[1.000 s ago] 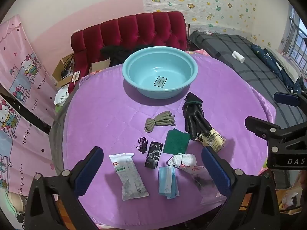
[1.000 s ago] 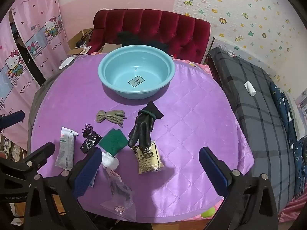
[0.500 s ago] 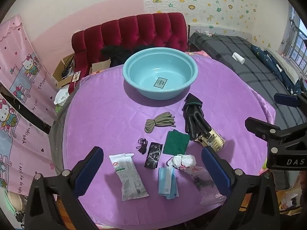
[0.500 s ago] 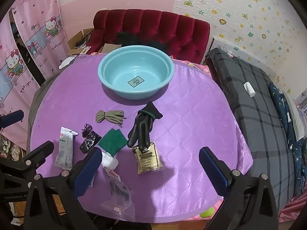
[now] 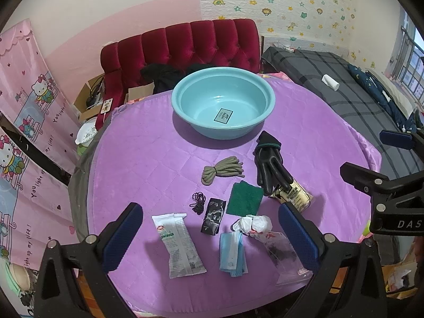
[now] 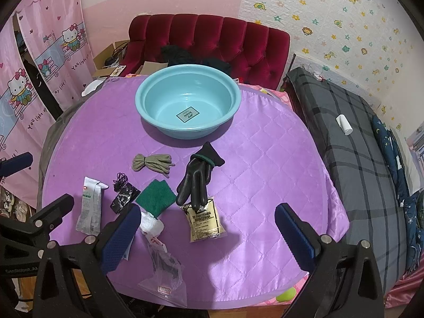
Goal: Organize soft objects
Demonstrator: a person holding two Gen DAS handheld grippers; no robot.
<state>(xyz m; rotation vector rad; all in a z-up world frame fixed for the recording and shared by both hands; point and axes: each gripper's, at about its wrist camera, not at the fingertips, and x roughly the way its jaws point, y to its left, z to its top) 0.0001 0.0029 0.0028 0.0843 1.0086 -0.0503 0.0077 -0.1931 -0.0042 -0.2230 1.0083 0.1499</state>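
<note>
Both grippers are hovering at the near edge of the round purple table, holding nothing. The left gripper is standing with fingers spread wide; the right gripper is likewise gaping. A teal basin is sitting empty at the far side. The soft items are lying scattered on the near half: beige cord bundle, black glove overlapping a yellowish packet, green cloth, small black cord, black sachet, white wipes pack, blue face mask, crumpled white wrapper, clear zip bag at the near right.
</note>
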